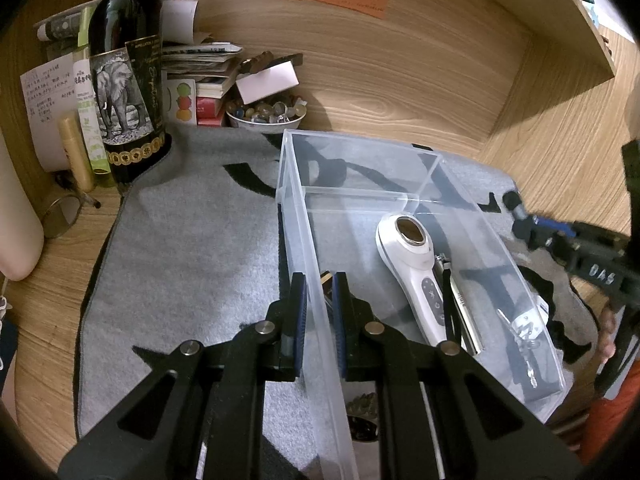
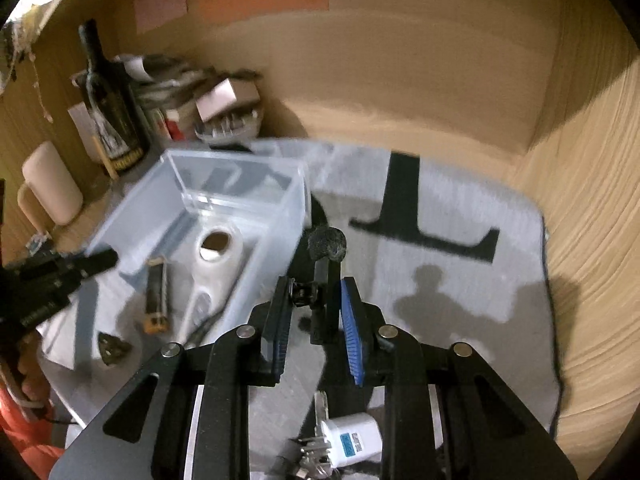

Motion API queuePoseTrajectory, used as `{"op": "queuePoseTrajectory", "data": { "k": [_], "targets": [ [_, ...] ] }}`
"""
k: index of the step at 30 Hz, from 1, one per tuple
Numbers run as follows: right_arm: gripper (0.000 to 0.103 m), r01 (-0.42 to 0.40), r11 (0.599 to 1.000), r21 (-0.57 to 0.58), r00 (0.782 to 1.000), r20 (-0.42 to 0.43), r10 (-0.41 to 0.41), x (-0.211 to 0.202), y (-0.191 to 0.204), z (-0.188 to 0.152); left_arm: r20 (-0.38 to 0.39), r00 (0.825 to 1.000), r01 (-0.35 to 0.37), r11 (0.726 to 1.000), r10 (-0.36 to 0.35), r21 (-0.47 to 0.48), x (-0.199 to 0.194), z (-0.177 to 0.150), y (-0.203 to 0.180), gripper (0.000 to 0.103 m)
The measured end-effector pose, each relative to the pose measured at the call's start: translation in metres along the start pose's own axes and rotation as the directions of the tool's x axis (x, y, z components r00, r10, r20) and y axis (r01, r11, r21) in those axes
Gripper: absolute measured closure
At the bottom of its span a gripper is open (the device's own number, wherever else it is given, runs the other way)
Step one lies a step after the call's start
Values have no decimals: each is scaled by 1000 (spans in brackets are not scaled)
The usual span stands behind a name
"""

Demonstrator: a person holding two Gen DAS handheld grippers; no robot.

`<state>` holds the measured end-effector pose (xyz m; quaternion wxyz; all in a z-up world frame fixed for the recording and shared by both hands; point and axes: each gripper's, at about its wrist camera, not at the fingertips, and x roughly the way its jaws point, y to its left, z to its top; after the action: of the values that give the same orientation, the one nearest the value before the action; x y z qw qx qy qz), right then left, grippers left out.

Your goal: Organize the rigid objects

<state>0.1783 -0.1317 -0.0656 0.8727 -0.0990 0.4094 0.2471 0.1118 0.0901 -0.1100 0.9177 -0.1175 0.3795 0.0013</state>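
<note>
A clear plastic box [image 1: 304,208] stands on a grey mat [image 1: 180,240]. In it lie a white handheld device [image 1: 416,264], a nail clipper [image 1: 460,300] and a small clear item [image 1: 524,328]. My left gripper [image 1: 320,280] is shut on the box's left wall, one finger on each side. My right gripper [image 2: 316,300] is shut on a small black microphone [image 2: 326,248] with a foam head and holds it above the mat, right of the box [image 2: 240,208]. The box also holds a harmonica [image 2: 156,296] in the right wrist view.
A dark wine bottle [image 1: 124,80], stacked papers, a bowl of beads [image 1: 266,114] and a cream cup [image 2: 50,184] stand at the back left. A white plug adapter [image 2: 352,440] and keys lie on the mat under my right gripper. Wooden walls enclose the desk.
</note>
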Motion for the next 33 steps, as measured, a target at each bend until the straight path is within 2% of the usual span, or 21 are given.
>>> {"op": "queuePoseTrajectory", "data": {
  "k": [7,14,25,33],
  "targets": [
    [81,-25,999,-38,997,73,28,-17,21,18,0,1000,4,1000,-4,-5,0,0,0,91],
    [81,-58,993,-105,994,89,67,-21,47,24,1,1000,3,1000,-3,-4,0,0,0,91],
    [81,-135,975,-174,990,13,140,3,83,19,3,1000,9,1000,-9,0,0,0,-1,91],
    [81,-155,954,-256,987,-92,135,32,104,9,4,1000,16,1000,-16,2,0,0,0,90]
  ]
}}
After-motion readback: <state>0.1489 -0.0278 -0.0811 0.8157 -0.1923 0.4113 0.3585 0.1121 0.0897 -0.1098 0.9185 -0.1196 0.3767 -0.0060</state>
